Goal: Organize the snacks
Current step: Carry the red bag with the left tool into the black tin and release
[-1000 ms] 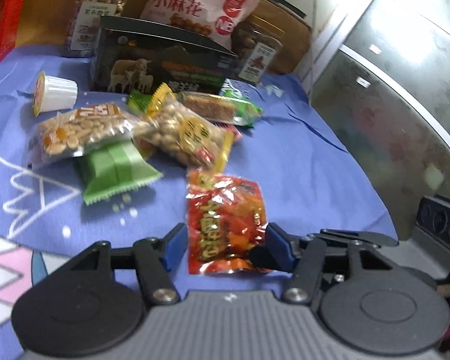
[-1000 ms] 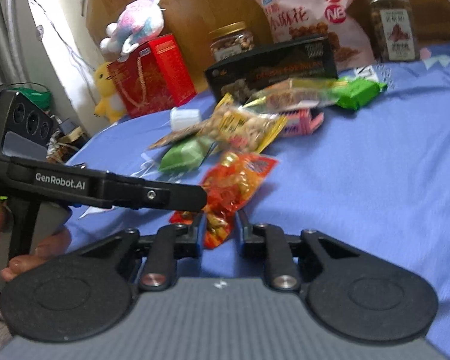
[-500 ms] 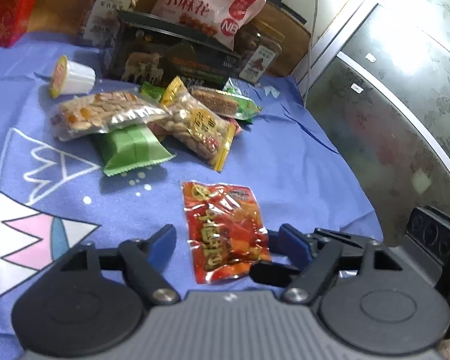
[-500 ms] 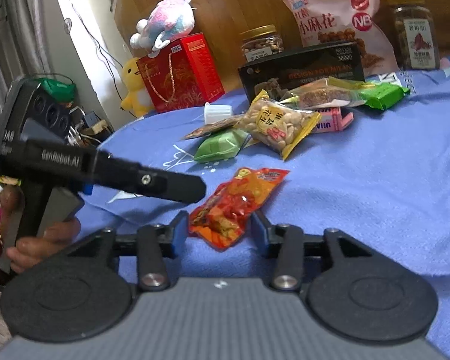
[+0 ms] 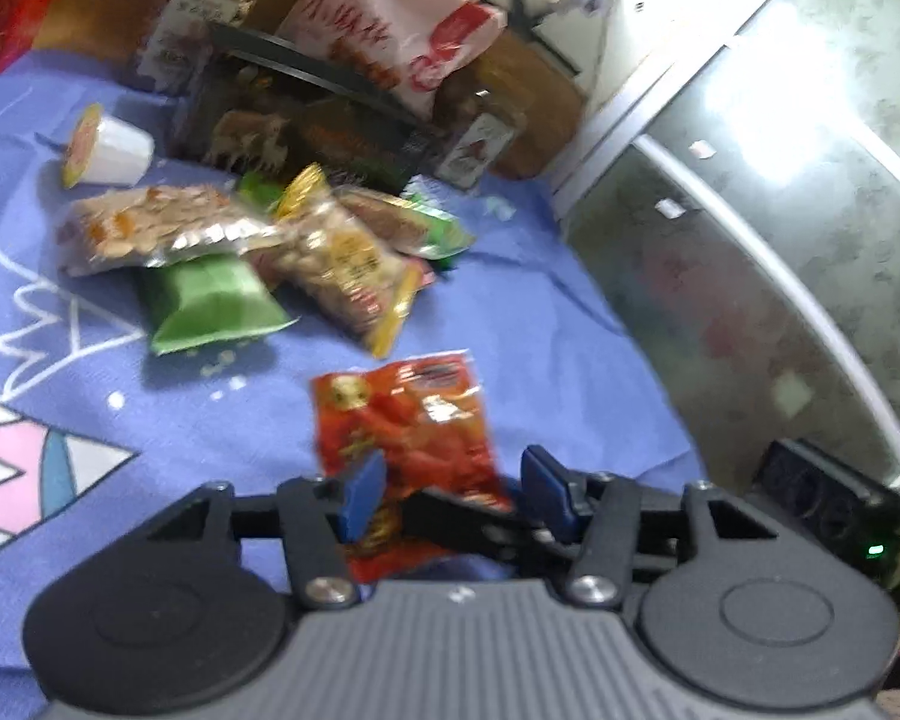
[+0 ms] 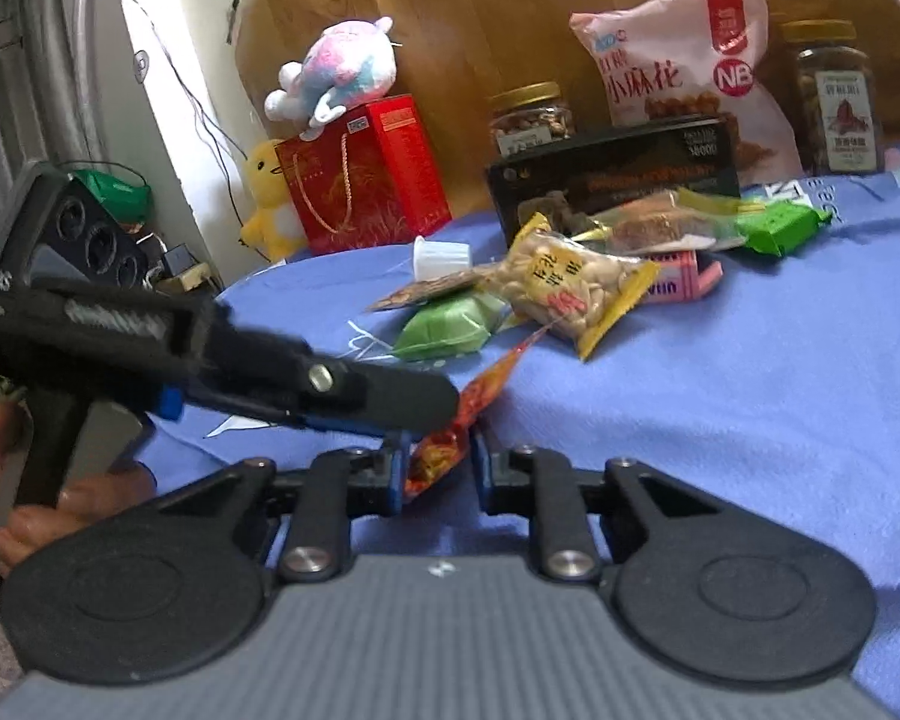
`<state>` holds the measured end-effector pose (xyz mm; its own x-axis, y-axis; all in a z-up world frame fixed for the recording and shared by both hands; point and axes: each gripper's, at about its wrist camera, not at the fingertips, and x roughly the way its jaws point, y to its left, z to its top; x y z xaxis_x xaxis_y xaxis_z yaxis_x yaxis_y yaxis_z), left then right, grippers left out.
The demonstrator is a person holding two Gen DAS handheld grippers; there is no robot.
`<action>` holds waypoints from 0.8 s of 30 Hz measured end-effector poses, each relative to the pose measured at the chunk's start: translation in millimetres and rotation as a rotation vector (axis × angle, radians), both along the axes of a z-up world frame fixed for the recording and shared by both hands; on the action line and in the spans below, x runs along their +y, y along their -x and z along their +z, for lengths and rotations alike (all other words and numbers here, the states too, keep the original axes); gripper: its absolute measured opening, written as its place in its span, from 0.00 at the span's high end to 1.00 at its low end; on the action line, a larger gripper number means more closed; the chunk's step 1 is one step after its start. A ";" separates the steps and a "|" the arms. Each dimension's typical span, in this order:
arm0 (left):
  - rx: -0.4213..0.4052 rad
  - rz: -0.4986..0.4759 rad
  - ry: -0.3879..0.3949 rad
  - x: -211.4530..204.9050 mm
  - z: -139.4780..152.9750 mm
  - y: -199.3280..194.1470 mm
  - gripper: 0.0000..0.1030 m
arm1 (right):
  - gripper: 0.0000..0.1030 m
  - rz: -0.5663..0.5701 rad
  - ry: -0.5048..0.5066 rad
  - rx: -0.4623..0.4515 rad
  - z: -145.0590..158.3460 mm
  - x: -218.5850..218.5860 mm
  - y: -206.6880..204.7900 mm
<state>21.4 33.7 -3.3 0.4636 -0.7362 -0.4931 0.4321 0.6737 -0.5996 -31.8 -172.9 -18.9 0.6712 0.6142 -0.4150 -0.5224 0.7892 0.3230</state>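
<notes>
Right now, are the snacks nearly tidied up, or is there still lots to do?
Barely started. Nothing looks sorted yet. In hand: the red snack packet sits between both hand-held grippers, the left hand-held gripper and the right hand-held gripper, whose jaws are closing around it. Left to do: the peanut packet, green packet, white cup and others remain heaped on the blue cloth.

Daylight glares off the frosted panel (image 5: pixel 768 138) up and right of the left gripper (image 5: pixel 450 492), whose view is motion-smeared throughout. The right view is sharper; fisheye curvature bends both edges.
</notes>
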 end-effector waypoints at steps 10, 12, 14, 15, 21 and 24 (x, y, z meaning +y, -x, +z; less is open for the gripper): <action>0.036 0.066 -0.013 18.3 -5.7 -5.3 0.23 | 0.77 -0.003 -0.417 0.275 -24.8 -46.6 -26.6; 0.073 0.054 0.036 22.8 -8.2 -9.0 0.23 | 0.77 0.006 -0.515 0.300 -29.4 -55.9 -27.5; 0.101 0.024 0.087 23.3 -10.1 -10.7 0.24 | 0.77 0.022 -0.554 0.304 -29.8 -57.2 -26.8; 0.113 0.008 0.108 22.5 -11.0 -11.2 0.26 | 0.77 0.036 -0.564 0.299 -29.1 -56.0 -25.6; 0.168 -0.030 0.239 27.0 -16.9 -17.0 0.56 | 0.77 0.059 -0.567 0.285 -25.0 -52.6 -22.7; 0.144 -0.026 0.233 25.9 -11.4 -17.9 0.60 | 0.77 0.057 -0.560 0.277 -22.1 -54.5 -28.3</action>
<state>39.4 59.6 -14.7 0.3803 -0.8484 -0.3682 0.3470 0.4999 -0.7936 -3.5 -227.4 -41.1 0.5449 0.8202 -0.1741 -0.3959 0.4347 0.8089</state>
